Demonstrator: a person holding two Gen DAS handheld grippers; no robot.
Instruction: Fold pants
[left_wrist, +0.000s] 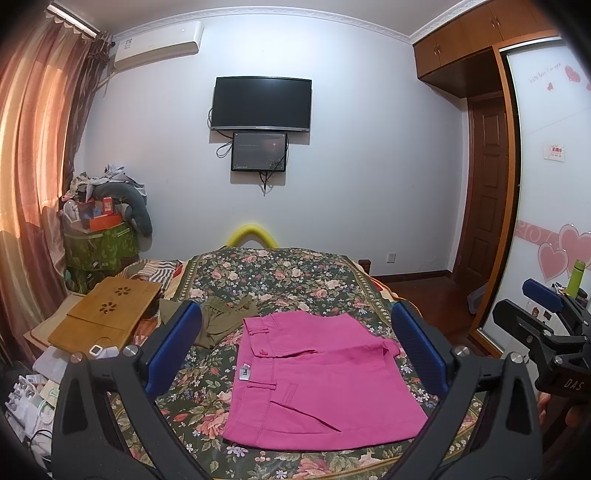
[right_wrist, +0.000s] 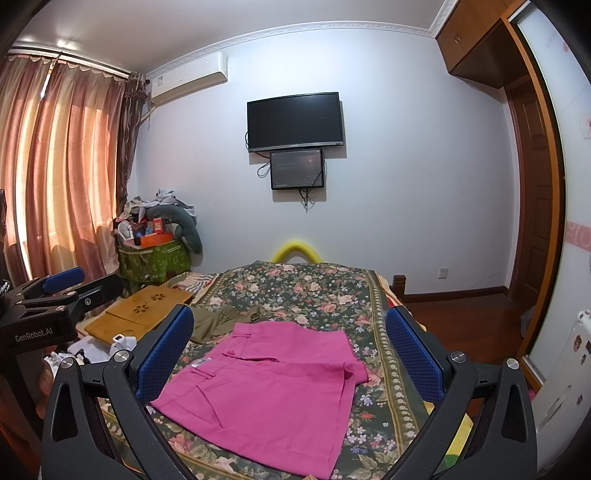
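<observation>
Pink pants (left_wrist: 317, 380) lie folded into a compact rectangle on the floral bedspread (left_wrist: 280, 277), waistband and a white label to the left. They also show in the right wrist view (right_wrist: 273, 387). My left gripper (left_wrist: 295, 350) is open and empty, held above the pants. My right gripper (right_wrist: 291, 354) is open and empty too, held above them from the right side. The right gripper shows at the right edge of the left wrist view (left_wrist: 546, 325); the left gripper shows at the left edge of the right wrist view (right_wrist: 55, 295).
An olive-green garment (left_wrist: 221, 321) lies crumpled behind the pink pants. A bamboo lap tray (left_wrist: 107, 314) rests at the bed's left. A green bin piled with clutter (left_wrist: 99, 236) stands by the curtains. Wardrobe doors (left_wrist: 550, 184) stand on the right.
</observation>
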